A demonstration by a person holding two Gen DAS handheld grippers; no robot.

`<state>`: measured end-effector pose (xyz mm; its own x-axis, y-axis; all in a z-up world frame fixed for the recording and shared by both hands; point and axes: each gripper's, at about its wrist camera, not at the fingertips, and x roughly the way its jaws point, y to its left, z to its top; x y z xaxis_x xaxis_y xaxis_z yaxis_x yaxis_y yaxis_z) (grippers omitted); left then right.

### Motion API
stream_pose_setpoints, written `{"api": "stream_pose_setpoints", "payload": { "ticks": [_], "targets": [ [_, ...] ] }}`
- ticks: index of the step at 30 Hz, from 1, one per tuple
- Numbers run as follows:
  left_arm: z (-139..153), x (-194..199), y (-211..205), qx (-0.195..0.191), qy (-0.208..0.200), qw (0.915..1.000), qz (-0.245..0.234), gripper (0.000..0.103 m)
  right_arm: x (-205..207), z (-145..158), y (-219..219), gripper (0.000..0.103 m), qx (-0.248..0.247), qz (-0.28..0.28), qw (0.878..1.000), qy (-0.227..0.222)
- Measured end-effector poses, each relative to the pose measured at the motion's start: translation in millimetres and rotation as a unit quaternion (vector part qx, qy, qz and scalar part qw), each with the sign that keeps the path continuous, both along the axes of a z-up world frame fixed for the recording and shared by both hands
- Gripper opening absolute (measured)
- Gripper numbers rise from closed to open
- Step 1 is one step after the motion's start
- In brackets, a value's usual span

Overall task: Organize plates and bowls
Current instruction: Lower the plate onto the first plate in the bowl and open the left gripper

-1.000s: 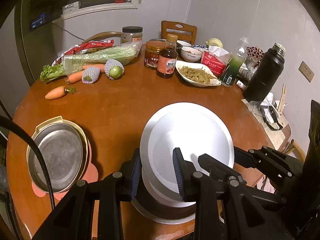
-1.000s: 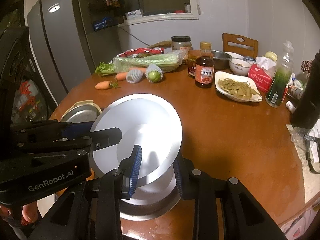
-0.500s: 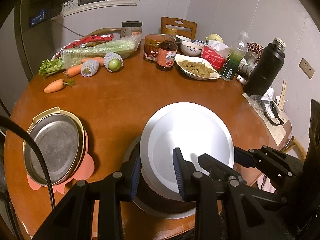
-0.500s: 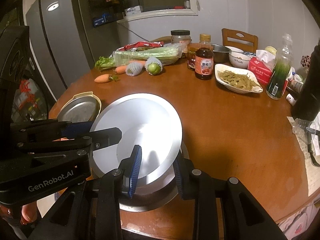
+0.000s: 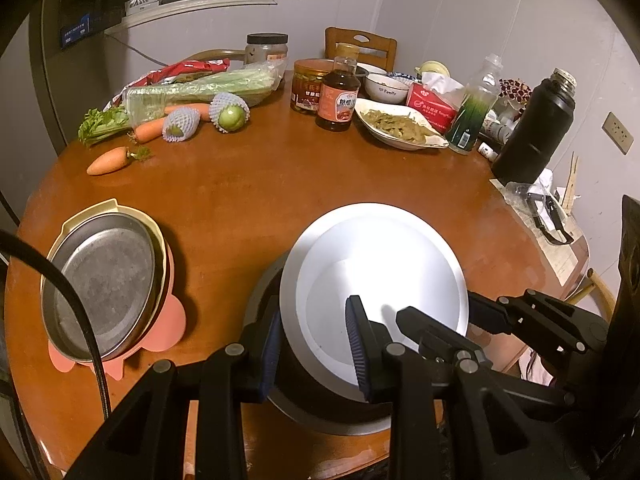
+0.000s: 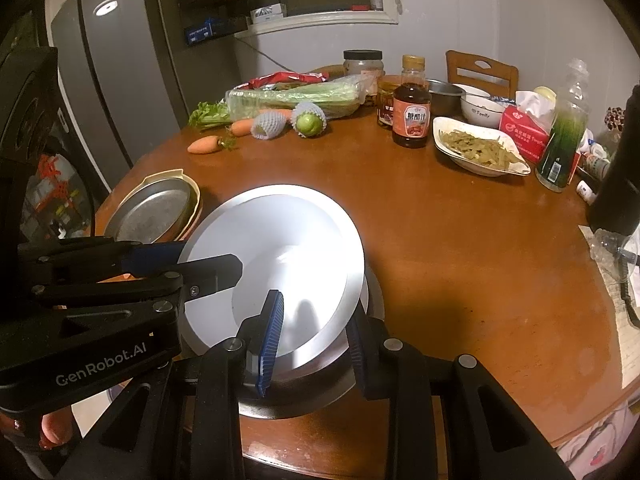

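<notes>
A white plate (image 5: 376,276) sits tilted over a dark metal bowl (image 5: 320,404) at the table's near edge. To the left, a steel plate (image 5: 100,280) rests in a cream dish (image 5: 108,206) atop a pink mat (image 5: 160,336).

White plate (image 5: 384,276), orange carrot (image 5: 108,161), black flask (image 5: 534,136), brown table (image 5: 280,184)

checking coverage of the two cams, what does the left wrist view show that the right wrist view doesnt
Only the left wrist view shows the whole black thermos, a wall socket and the pink mat under the metal pan.

Only the right wrist view shows the grey fridge and the GenRobot.AI label on the left tongs.

Both show the white plate gripped by both tongs over a dark bowl, the metal pan, carrots, the sauce bottle and the dish of greens.
</notes>
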<state>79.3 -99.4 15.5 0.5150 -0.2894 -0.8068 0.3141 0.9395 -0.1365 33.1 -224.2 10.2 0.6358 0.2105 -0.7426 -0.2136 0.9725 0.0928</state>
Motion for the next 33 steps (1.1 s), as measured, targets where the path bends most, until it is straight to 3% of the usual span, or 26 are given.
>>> {"api": "stream_pose_setpoints", "payload": {
  "ticks": [33],
  "targets": [
    [-11,2,2,0.005,0.012,0.9999,0.0,0.031,2,-9,12,0.033,-0.041,0.009,0.999,-0.002]
  ]
}}
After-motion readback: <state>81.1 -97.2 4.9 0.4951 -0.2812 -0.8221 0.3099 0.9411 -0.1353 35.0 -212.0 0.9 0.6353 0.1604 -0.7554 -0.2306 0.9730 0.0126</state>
